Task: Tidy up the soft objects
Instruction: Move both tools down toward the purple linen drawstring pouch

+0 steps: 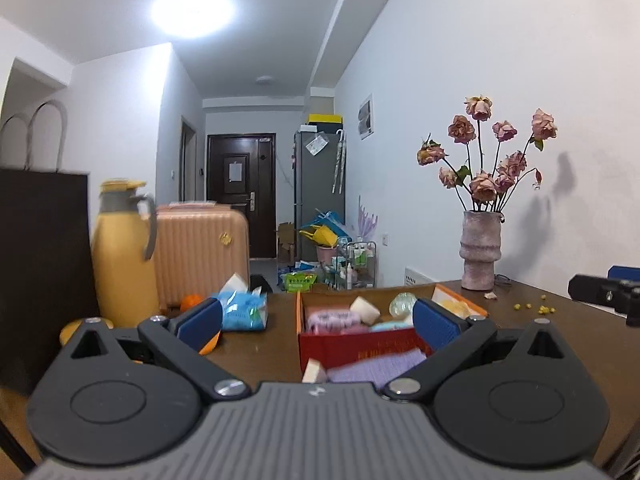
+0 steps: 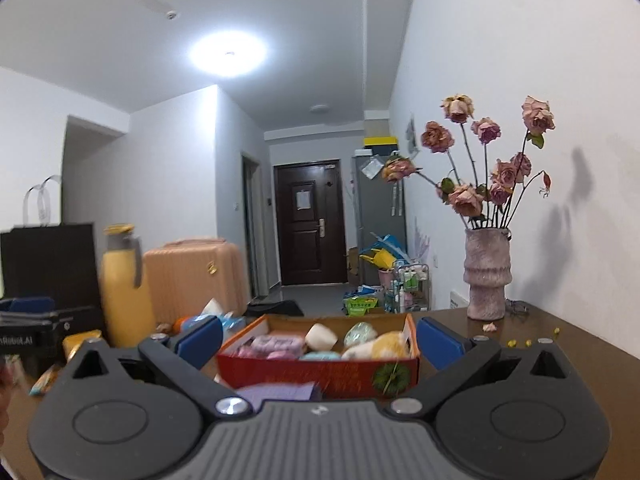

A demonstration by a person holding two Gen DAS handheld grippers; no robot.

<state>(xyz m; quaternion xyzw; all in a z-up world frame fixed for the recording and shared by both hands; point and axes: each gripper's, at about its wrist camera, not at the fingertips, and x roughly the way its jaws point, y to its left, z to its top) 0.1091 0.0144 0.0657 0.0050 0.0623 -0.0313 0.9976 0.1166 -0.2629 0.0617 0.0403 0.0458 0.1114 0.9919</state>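
Observation:
An orange-red cardboard box (image 1: 360,345) (image 2: 320,372) sits on the brown table and holds several soft things: pink and purple pieces (image 1: 334,318) (image 2: 276,345), a cream sponge (image 1: 365,309) (image 2: 321,337), a pale green ball (image 1: 403,304) (image 2: 360,334) and a yellow plush (image 2: 390,345). A purple cloth (image 1: 376,366) (image 2: 276,394) lies just in front of the box, with a small cream piece (image 1: 314,371) beside it. My left gripper (image 1: 316,320) is open and empty above the box's near edge. My right gripper (image 2: 320,340) is open and empty, facing the box.
A blue packet (image 1: 244,308) (image 2: 232,322) lies left of the box. A yellow thermos (image 1: 124,256) (image 2: 124,284), a dark bag (image 1: 40,264) and a peach suitcase (image 1: 200,252) stand at the left. A vase of dried roses (image 1: 480,250) (image 2: 488,276) stands at the back right, with yellow bits (image 1: 536,307) nearby.

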